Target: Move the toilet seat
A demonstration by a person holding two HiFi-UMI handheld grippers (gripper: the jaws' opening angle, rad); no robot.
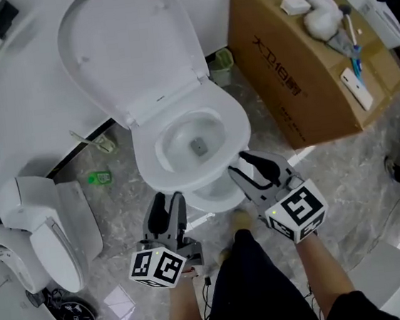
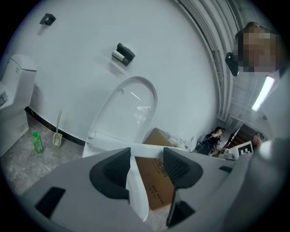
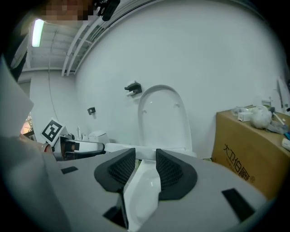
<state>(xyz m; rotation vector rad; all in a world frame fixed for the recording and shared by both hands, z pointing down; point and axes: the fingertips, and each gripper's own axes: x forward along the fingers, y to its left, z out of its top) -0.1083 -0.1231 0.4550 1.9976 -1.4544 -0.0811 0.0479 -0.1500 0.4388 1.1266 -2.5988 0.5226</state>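
Observation:
A white toilet stands against the wall with its lid (image 1: 130, 49) raised and the seat (image 1: 232, 112) lying flat on the bowl. My left gripper (image 1: 167, 208) is at the front left of the bowl. In the left gripper view its jaws (image 2: 146, 168) straddle the seat's white edge (image 2: 138, 197); the edge lies against the left pad, with a gap to the right pad, so the gripper is open. My right gripper (image 1: 250, 168) is at the front right of the rim. In the right gripper view its pads (image 3: 146, 168) stand close on either side of the seat edge (image 3: 144, 190).
A cardboard box (image 1: 303, 58) with several small items on top stands right of the toilet. A second toilet (image 1: 43, 231) stands at the left. A green bottle (image 1: 100, 178) and a brush (image 1: 94, 140) lie by the wall. Cables (image 1: 73, 310) trail at lower left.

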